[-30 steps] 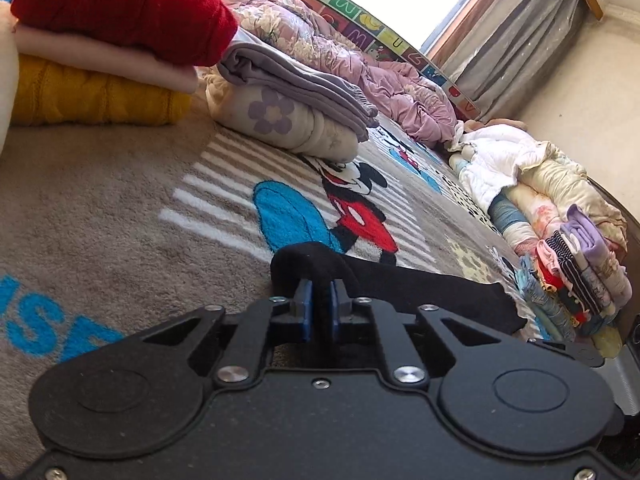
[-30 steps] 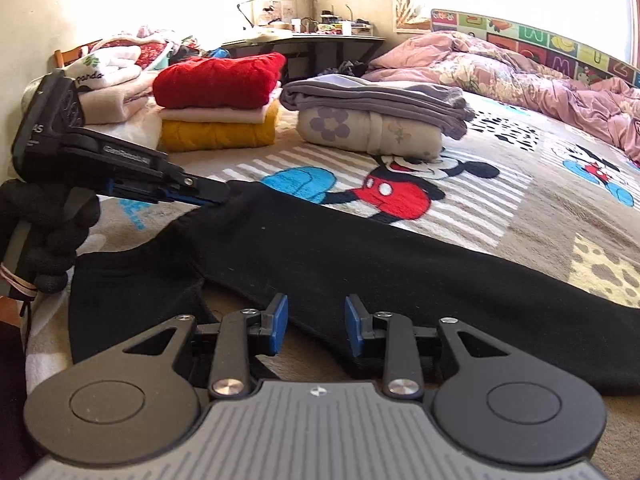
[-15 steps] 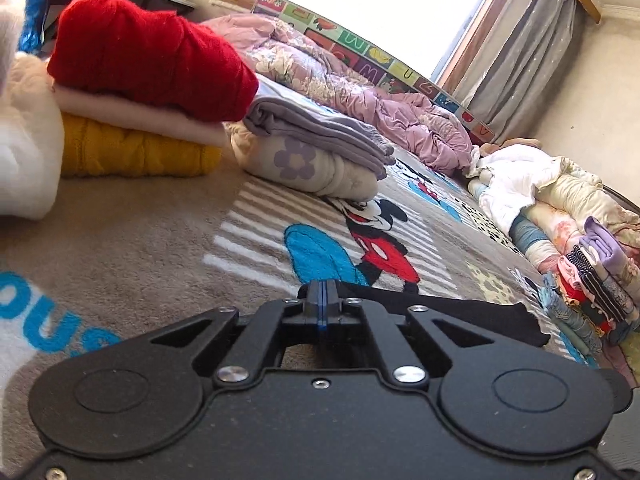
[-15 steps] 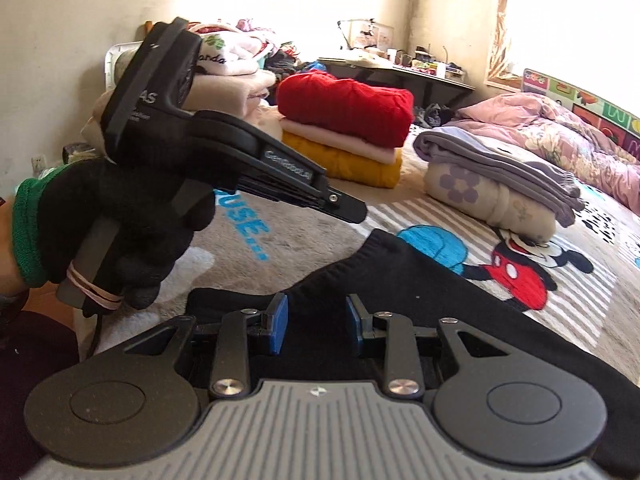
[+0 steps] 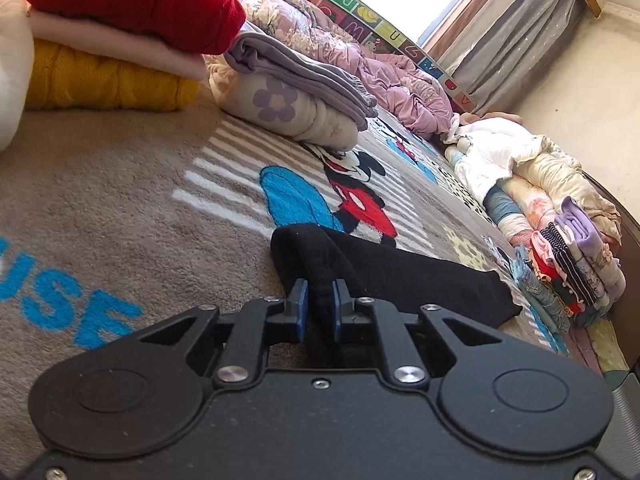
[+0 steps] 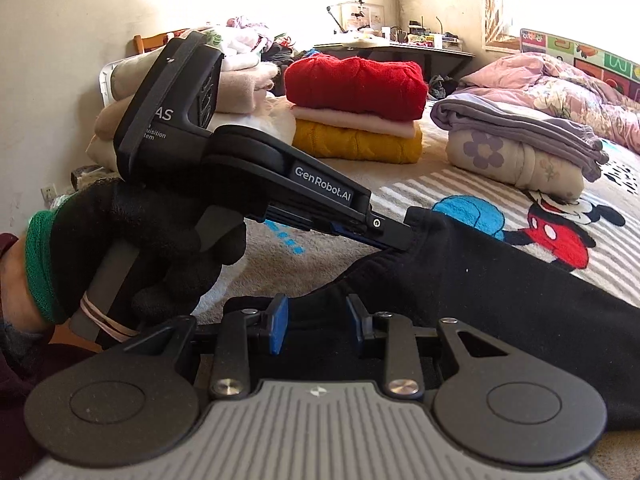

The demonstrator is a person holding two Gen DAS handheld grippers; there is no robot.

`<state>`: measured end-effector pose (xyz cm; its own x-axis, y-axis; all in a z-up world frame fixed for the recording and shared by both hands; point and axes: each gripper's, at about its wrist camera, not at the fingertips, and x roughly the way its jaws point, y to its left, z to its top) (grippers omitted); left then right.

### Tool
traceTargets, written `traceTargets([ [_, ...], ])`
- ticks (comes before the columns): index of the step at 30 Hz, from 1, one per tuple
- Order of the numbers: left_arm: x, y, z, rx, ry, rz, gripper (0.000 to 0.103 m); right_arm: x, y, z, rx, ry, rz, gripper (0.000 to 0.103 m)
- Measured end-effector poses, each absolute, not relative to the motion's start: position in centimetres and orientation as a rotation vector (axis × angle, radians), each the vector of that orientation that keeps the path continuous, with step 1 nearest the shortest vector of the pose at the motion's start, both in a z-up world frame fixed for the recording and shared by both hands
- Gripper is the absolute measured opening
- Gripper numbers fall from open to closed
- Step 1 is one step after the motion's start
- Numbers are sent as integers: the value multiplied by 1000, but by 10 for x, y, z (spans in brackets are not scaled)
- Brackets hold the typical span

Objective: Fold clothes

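Note:
A black garment (image 6: 500, 280) lies spread on the Mickey Mouse blanket (image 6: 460, 192); it also shows in the left wrist view (image 5: 400, 276). My left gripper (image 5: 319, 304) is shut on a raised fold at the garment's corner, with cloth between the blue pads. From the right wrist view the left gripper (image 6: 404, 238) pinches that corner and lifts it slightly, held by a gloved hand (image 6: 132, 248). My right gripper (image 6: 316, 320) is open, its jaws on either side of the garment's near edge, and grips nothing.
Folded stacks sit on the blanket: a red, pink and yellow pile (image 6: 356, 108), a grey and floral pile (image 6: 520, 144), cream items (image 6: 240, 80) at left. A pink duvet (image 5: 380, 68) lies behind. More folded clothes (image 5: 560, 256) line the right side.
My left gripper has pulled the garment's corner up and back, bunching a fold between its pads. The right gripper has edged forward over the garment's edge, still open.

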<state>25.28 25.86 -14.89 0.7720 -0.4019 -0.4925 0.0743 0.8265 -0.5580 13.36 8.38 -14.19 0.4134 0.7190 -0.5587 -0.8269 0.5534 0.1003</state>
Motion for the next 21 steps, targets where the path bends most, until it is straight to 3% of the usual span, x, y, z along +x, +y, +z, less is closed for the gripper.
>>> traceTargets([
  [4,253,263,-152,-583,653,-268,33,133,84,-144,-174,610,977,33],
  [21,251,257,-148,-530,601,-268,28,124,87,-150,-136,630,974,32],
])
